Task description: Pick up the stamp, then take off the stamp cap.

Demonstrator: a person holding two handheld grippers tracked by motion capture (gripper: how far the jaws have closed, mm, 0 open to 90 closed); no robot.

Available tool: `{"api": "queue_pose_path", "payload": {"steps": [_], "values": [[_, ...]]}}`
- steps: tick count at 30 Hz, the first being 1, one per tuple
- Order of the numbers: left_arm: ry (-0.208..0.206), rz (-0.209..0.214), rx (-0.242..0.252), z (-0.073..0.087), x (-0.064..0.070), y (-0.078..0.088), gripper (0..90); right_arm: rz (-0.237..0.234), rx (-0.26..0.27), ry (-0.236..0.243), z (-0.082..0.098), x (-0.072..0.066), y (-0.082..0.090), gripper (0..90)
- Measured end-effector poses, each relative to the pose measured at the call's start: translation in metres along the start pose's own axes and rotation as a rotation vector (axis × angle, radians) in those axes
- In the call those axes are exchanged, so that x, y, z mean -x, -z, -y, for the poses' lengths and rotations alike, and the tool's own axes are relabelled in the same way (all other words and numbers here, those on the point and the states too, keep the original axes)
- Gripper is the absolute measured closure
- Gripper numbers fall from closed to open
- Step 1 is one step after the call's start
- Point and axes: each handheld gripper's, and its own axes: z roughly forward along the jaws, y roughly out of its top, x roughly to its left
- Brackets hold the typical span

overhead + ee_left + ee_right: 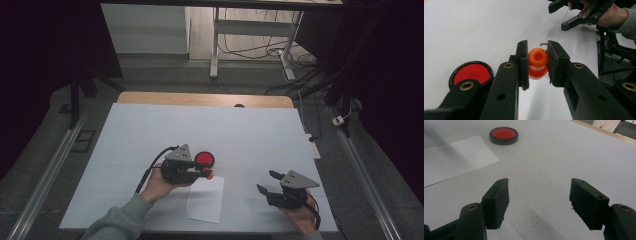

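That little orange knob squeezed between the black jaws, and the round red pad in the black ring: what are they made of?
The small orange knob-shaped piece looks like glossy moulded plastic: smooth, rounded, with soft highlights. The round red pad in its black ring seems to be a shiny black plastic case around a matte red filling, perhaps an ink pad; the look leaves that open.

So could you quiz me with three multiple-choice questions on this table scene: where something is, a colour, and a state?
1. Where is the small orange plastic stamp?
A. between the left tool's jaws
B. on the paper
C. in the dish

2. What colour fills the round black-rimmed dish?
A. blue
B. red
C. green

3. The right tool is:
A. shut on paper
B. shut empty
C. open

Answers:
A, the left tool clamps the stamp.
B, the dish shows red.
C, the right tool has its jaws wide apart.
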Motion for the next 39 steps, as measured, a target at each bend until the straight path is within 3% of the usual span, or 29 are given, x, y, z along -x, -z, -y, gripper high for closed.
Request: {"api": "queue_pose_path", "payload": {"steps": [19, 39], "values": [[0.016, -0.003, 0.007, 0.001, -0.003, 0.001, 72.2, -0.068, 0.02, 0.004, -0.016, -0.014, -0.02, 31.7], [0.014, -0.013, -0.005, 0.002, -0.004, -0.001, 72.2, -0.108, 0.037, 0.023, -0.029, -0.028, -0.03, 32.3]]}}
